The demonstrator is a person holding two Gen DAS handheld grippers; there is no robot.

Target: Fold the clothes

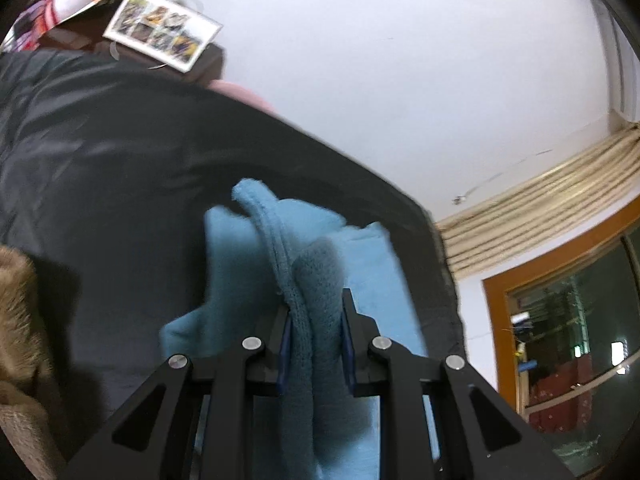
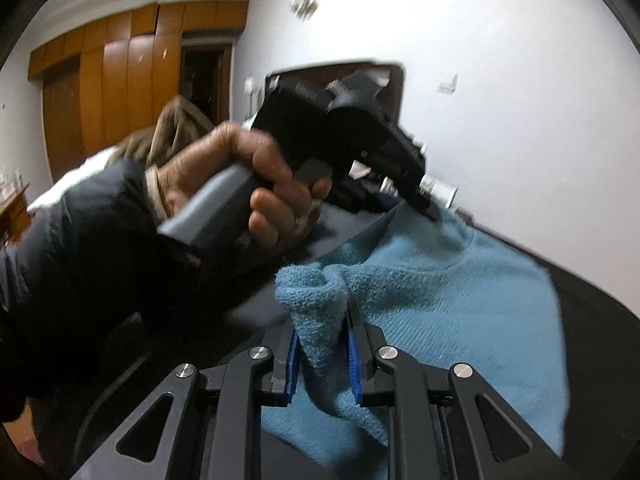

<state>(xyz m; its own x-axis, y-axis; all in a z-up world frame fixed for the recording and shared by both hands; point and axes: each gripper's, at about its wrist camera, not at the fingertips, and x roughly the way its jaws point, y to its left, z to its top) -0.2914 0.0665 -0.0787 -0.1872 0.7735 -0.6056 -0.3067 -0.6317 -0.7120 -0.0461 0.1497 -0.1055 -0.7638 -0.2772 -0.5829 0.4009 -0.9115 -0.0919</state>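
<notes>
A light blue knit sweater (image 2: 460, 300) lies on a dark cover (image 2: 592, 320) over a bed. My right gripper (image 2: 322, 320) is shut on a bunched fold of the sweater near me. My left gripper (image 1: 314, 308) is shut on a ribbed edge of the same sweater (image 1: 280, 248), lifted off the dark cover (image 1: 100, 152). In the right wrist view the left gripper (image 2: 434, 216) is held in a hand, with its tips down at the sweater's far edge.
A brown furry garment (image 1: 16, 320) lies at the left of the bed. Photo prints (image 1: 162, 28) sit by the headboard. A window with a wooden frame (image 1: 560, 320) is at the right. Wooden wardrobes (image 2: 120, 80) stand behind the bed.
</notes>
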